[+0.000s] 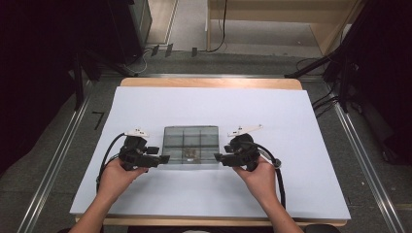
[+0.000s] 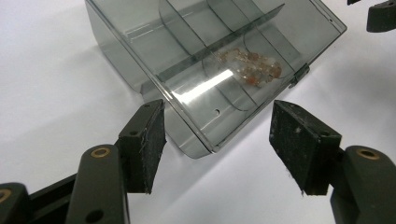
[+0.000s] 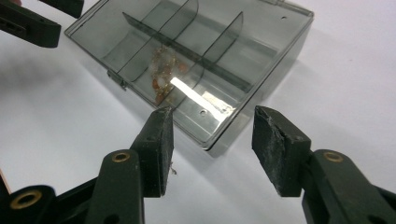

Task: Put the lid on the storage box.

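Observation:
A smoky clear plastic box (image 1: pixel 190 145) with several compartments lies shut in the middle of the white sheet. A small heap of orange and clear beads (image 1: pixel 189 154) rests in its front middle compartment. My left gripper (image 1: pixel 163 158) is at the box's front left corner and my right gripper (image 1: pixel 218 157) at its front right corner. In the left gripper view the gripper (image 2: pixel 217 149) stands open, with a corner of the box (image 2: pixel 210 56) between the pads and the beads (image 2: pixel 250 67) beyond. The right gripper (image 3: pixel 212 149) is open too, straddling the other corner of the box (image 3: pixel 196 51).
A white sheet (image 1: pixel 291 126) covers a wooden table (image 1: pixel 209 82). Metal floor rails (image 1: pixel 58 155) run along both sides and dark equipment stands at the left and right. A small latch (image 2: pixel 299 74) sits on the box's front edge.

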Action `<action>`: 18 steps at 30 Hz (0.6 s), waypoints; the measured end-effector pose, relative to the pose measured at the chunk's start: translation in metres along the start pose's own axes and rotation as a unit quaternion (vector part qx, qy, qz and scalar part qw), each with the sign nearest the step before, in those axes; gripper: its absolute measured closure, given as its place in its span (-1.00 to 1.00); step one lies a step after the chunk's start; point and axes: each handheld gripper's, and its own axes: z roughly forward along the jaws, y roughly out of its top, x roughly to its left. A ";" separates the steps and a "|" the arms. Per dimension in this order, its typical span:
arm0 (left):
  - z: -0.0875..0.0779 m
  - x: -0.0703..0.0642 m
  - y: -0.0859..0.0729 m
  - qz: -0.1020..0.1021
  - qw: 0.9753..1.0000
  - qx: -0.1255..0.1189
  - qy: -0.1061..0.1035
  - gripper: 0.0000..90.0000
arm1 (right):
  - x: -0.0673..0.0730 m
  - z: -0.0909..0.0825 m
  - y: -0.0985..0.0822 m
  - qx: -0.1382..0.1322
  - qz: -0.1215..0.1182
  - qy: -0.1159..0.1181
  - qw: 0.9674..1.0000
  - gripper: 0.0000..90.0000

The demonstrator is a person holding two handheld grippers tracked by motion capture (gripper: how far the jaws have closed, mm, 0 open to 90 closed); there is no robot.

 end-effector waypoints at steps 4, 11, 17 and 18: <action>-0.005 0.005 0.002 -0.005 1.000 -0.003 0.003 -0.18 | -0.005 -0.003 0.002 -0.005 0.001 -0.005 1.000 0.11; -0.008 0.012 0.003 -0.004 1.000 -0.006 0.012 -0.20 | -0.015 -0.007 0.002 -0.011 0.010 -0.017 1.000 0.09; -0.009 0.020 0.002 -0.011 1.000 -0.008 0.018 -0.21 | -0.023 -0.009 0.001 -0.016 0.014 -0.028 0.999 0.07; -0.009 0.021 0.002 -0.013 1.000 -0.008 0.020 -0.21 | -0.025 -0.009 0.001 -0.017 0.014 -0.029 0.999 0.07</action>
